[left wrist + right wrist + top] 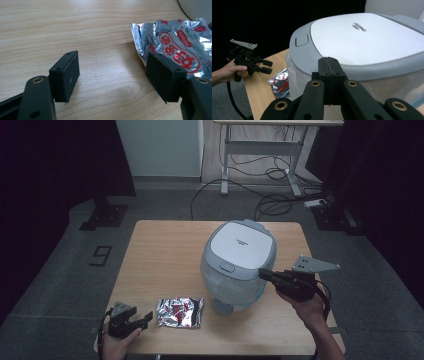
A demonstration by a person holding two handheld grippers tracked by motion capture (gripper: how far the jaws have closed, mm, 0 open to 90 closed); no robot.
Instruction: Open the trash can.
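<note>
Seen from the high view, the right tongs (264,274) sit closed and empty, seemingly touching the rice cooker (239,262) on the table (160,260); the foil packet (180,312) lies just beside the left tongs (148,317). Along the left gripper view, those tongs (112,77) stand wide open, packet (175,42) beyond one pad. Through the right gripper view, shut tongs (329,67) meet the cooker's (362,42) lid edge.

A small dark brand word, too small to read surely, stands on the white lid of the rice cooker (367,37). In front of the cooker, the foil packet (180,47) bears red characters. Left of the bench, the floor marking (100,255) reads "9".
</note>
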